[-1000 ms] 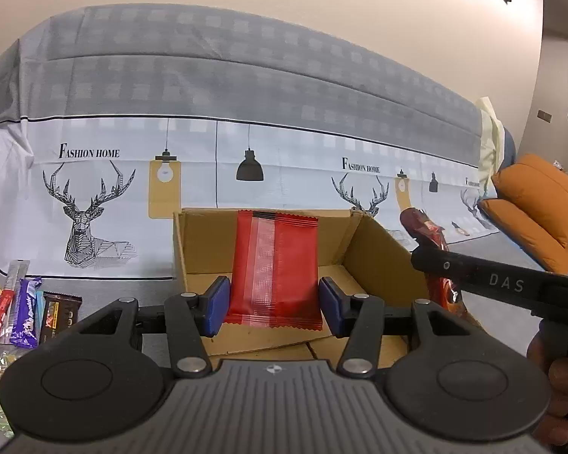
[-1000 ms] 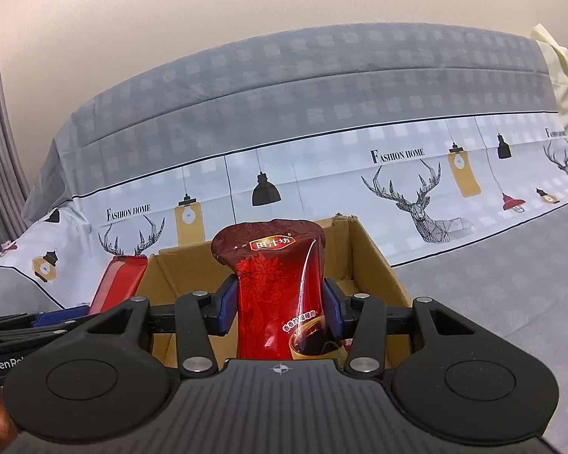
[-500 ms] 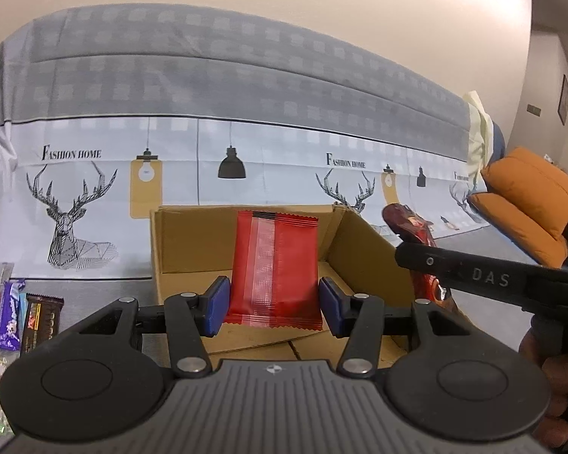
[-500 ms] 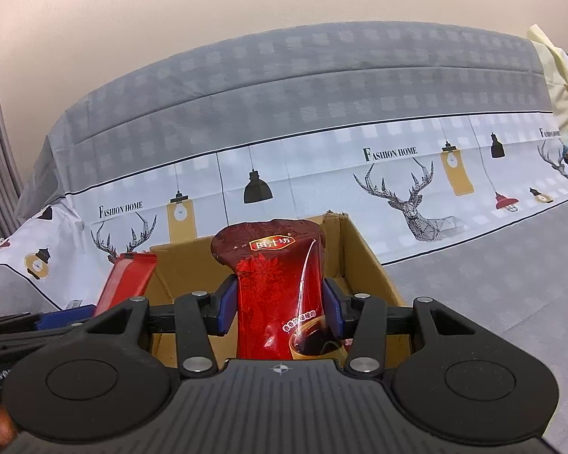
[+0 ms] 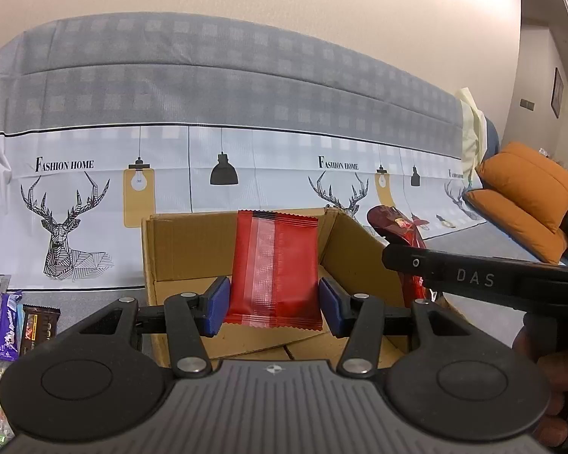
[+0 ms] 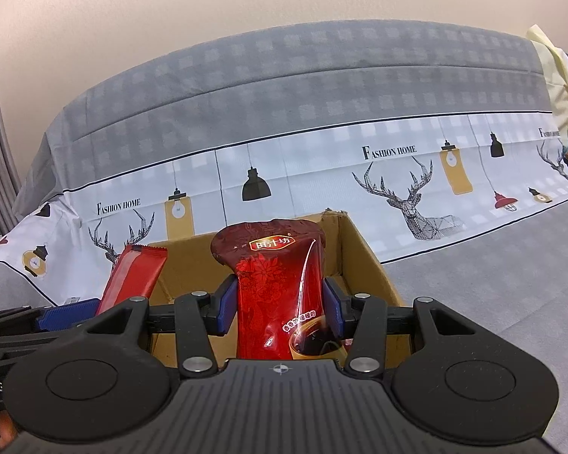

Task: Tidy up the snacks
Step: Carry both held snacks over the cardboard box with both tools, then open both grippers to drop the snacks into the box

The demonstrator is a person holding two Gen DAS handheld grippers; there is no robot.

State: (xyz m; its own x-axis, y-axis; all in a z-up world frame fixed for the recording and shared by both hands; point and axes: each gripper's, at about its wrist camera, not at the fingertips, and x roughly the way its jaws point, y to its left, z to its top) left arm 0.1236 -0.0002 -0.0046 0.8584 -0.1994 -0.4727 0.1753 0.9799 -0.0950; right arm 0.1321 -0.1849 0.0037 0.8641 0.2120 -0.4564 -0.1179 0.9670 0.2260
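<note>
The left claw pinches a flat red packet upright over the open cardboard box; the right claw pinches a dark red pouch above the same box

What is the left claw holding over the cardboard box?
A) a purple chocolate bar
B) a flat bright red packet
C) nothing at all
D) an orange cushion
B: in the left wrist view, the left claw has its blue pads pressed on both sides of a flat bright red packet, upright in front of the open cardboard box.
</note>
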